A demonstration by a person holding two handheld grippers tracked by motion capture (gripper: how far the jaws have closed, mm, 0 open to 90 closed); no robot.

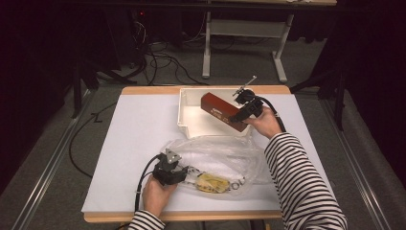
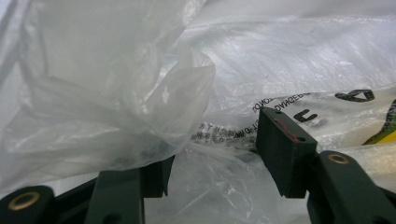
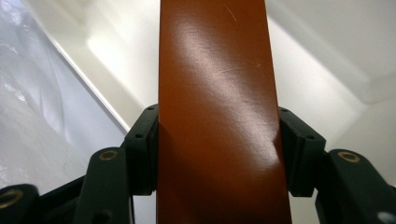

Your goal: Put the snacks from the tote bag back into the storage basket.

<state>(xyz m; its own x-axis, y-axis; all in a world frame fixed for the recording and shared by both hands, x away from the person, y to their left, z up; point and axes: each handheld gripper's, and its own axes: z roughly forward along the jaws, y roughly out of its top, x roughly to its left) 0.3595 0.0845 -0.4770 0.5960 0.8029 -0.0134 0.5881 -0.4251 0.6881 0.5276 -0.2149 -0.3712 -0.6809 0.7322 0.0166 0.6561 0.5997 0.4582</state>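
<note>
A long red-brown box (image 1: 216, 106) hangs tilted over the white bin (image 1: 181, 111), its far end low inside the bin. My right gripper (image 1: 243, 113) is shut on the box's near end; in the right gripper view the box (image 3: 215, 70) fills the space between both pads. A crumpled clear plastic bag (image 1: 218, 152) lies on the near half of the table with a yellow packet (image 1: 213, 183) inside it. My left gripper (image 1: 188, 174) is at the bag's left end, jaws wide apart. Loose film of the bag (image 2: 116, 93) sits between them and drapes over the left pad.
The white sheet (image 1: 139, 134) covers the wooden table, bare at the left. The bin's white walls (image 3: 322, 60) surround the box in the right gripper view. A striped sleeve (image 1: 297, 182) crosses the right side. Cables and a metal stand lie on the floor beyond.
</note>
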